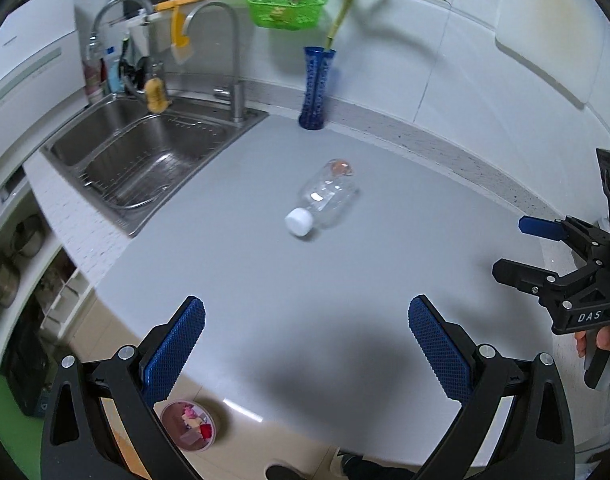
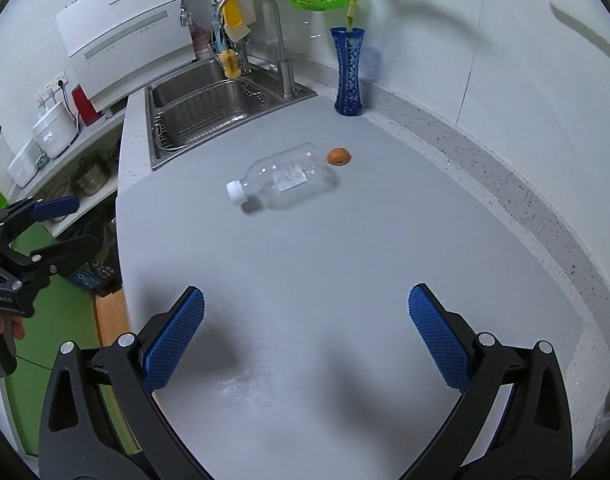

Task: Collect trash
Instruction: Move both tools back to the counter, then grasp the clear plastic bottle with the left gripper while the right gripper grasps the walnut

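The grey bench [image 2: 345, 260] carries a clear plastic bottle [image 2: 289, 178] lying on its side, a brown nutshell [image 2: 339, 157] just beside its base at two o'clock, and an upright blue vase [image 2: 349, 72] at twelve o'clock.

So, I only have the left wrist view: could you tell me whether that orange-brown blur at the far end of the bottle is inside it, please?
Observer: No, it is a small brown object lying on the counter just past the base of the bottle, apart from it.
Operator: Thank you. Is the right gripper holding anything?
Observer: No, it is open, with only bare counter between its pads.
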The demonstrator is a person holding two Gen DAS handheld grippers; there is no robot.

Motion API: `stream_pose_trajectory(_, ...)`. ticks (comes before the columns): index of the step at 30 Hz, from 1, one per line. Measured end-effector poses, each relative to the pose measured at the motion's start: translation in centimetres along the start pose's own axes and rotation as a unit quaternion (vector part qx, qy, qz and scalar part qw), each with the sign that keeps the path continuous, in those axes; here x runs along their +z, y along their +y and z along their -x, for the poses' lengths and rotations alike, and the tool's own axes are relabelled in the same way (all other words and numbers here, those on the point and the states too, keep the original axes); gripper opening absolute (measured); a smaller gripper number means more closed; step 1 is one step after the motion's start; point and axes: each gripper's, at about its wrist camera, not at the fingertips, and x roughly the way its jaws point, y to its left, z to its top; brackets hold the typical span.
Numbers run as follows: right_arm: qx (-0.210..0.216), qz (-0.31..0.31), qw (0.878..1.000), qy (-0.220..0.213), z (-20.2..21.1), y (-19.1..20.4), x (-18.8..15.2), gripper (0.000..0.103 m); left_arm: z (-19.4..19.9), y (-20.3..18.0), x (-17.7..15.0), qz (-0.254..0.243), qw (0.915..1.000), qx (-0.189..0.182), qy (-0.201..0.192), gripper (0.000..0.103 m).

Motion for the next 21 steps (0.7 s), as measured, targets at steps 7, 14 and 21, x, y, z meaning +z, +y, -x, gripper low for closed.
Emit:
stream_pose_trajectory(7,-0.005,-0.016,1.0,-0.002,-0.8,-1.9,1.3,0.1,-3.4,-1.1,3.0,-0.035,0.9993,-0.008,0.014,0.098)
stream_pose_trajectory(14,-0.017,-0.039,0.999,0.005,-2.0,-2.7,2.8,0.1,-7.7,-1.4,6.1,-0.069,0.9969,-0.025,0.027,0.098)
stream_pose_trajectory(21,-0.026,-0.058,0.998,0.021,-4.4,-3.8,3.9,0.1,-13.6,-0.7,8.5,-0.092,0.9935,-0.04,0.054,0.098)
